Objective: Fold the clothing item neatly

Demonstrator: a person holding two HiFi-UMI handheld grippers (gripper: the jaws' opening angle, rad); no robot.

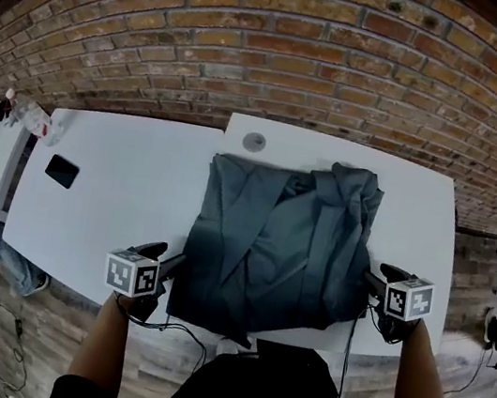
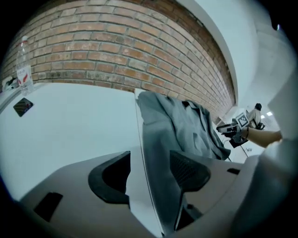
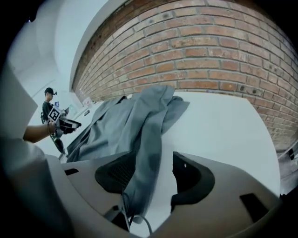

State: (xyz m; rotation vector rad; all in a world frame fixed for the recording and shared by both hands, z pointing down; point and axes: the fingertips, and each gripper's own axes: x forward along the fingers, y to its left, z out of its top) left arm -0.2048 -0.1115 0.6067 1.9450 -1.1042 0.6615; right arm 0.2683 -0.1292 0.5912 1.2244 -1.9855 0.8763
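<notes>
Head view: grey garment point(image 1: 275, 236) on white surface point(image 1: 117, 189), bunched along its far edge. Lies between left fingers point(image 1: 154, 249) and right fingers point(image 1: 396, 272), one pair at each near corner. Left gripper view: fingers point(image 2: 188, 172) wide apart, garment's side edge running between them, clamped by neither. Right gripper view: fingers point(image 3: 116, 174) likewise spread, cloth fold between, nearer one finger. Dark flat object point(image 1: 62, 171) well beyond left fingers.
</notes>
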